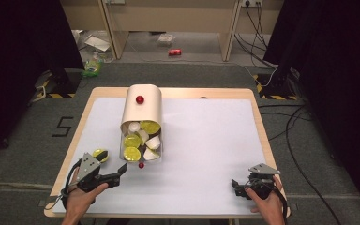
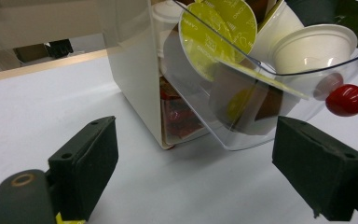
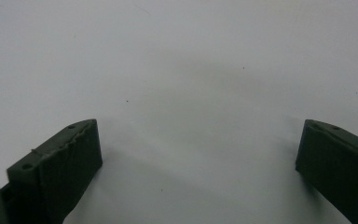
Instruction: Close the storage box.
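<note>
Two claws on the tabletop, both spread wide and holding nothing. From the high view, the left claw (image 1: 117, 174) sits just short of the capsule dispenser (image 1: 143, 110), whose clear drawer (image 1: 141, 143) is pulled out and full of capsules; the right claw (image 1: 236, 186) idles well off to the side. Left gripper view: the drawer's red knob (image 2: 346, 99) hangs just above the right-hand jaw, not touched yet. Right gripper view: bare tabletop (image 3: 182, 70) ahead. I'd say the grab hasn't started.

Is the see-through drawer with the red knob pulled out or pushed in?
Pulled out. The clear drawer sticks out of the cream box, its coffee pods uncovered and its red knob near the open left tongs.
</note>
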Available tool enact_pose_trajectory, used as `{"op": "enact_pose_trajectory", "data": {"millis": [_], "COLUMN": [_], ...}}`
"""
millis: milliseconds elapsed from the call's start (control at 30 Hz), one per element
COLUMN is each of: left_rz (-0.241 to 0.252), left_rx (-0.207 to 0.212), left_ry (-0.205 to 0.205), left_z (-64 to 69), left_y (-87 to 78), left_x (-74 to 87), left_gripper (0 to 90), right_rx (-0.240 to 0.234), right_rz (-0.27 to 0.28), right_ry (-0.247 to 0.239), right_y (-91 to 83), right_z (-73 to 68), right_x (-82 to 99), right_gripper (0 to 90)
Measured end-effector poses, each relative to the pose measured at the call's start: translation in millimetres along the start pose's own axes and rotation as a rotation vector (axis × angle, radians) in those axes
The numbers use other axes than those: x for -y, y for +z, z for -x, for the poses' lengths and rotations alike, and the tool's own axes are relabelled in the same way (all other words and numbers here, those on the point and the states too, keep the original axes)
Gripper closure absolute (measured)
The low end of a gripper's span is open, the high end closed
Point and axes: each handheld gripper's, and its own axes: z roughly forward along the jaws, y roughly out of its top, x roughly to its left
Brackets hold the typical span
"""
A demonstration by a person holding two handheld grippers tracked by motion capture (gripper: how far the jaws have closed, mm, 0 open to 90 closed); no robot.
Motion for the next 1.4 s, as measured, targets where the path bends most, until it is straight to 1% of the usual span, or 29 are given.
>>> {"op": "enact_pose_trajectory", "data": {"millis": [133,267,333,433,533,700,767,833,1167,1300,1400], "left_rz": [0.006,0.023,0.021,0.024,0.022,0.030,0.033,0.034,0.030,0.030,0.032], "left_rx": [-0.004,-0.005,-0.004,0.001,0.000,0.000,0.001,0.001,0.001,0.001,0.000], "left_ry": [-0.004,-0.020,-0.017,-0.030,-0.024,-0.029,-0.037,-0.036,-0.043,-0.051,-0.050], "left_z": [0.9,0.2,0.3,1.0,2.0,1.9,1.1,1.1,1.9,0.6,-0.3], "left_y": [-0.3,-1.3,-1.1,0.2,0.8,1.4,1.7,1.8,6.4,8.8,10.6], "left_x": [-1.2,-3.8,-4.5,-5.1,-6.1,-8.8,-9.4,-9.8,-11.8,-12.2,-13.2], "left_gripper": [13.8,14.4,14.6,14.5,14.5,14.2,13.4,13.4,12.0,11.4,11.0], "right_rx": [0.000,0.000,0.000,0.000,0.000,-0.001,0.000,0.000,0.000,-0.001,-0.001], "right_rz": [0.000,0.000,0.000,0.000,0.000,0.001,-0.001,-0.001,0.002,0.002,0.002], "right_ry": [0.001,0.000,0.000,0.001,0.000,-0.006,0.001,-0.001,-0.007,-0.007,-0.007], "right_y": [0.0,0.0,0.0,0.0,0.0,0.2,0.0,0.1,0.3,0.3,0.3], "right_z": [-0.1,0.0,0.0,0.0,0.0,0.5,-0.1,0.0,0.5,0.6,0.6], "right_x": [0.0,0.0,0.0,0.0,0.0,-0.1,0.0,-0.1,-0.1,-0.1,-0.1], "right_gripper": [0.5,0.5,0.5,0.5,0.5,0.5,0.5,0.5,0.5,0.5,0.5]}}
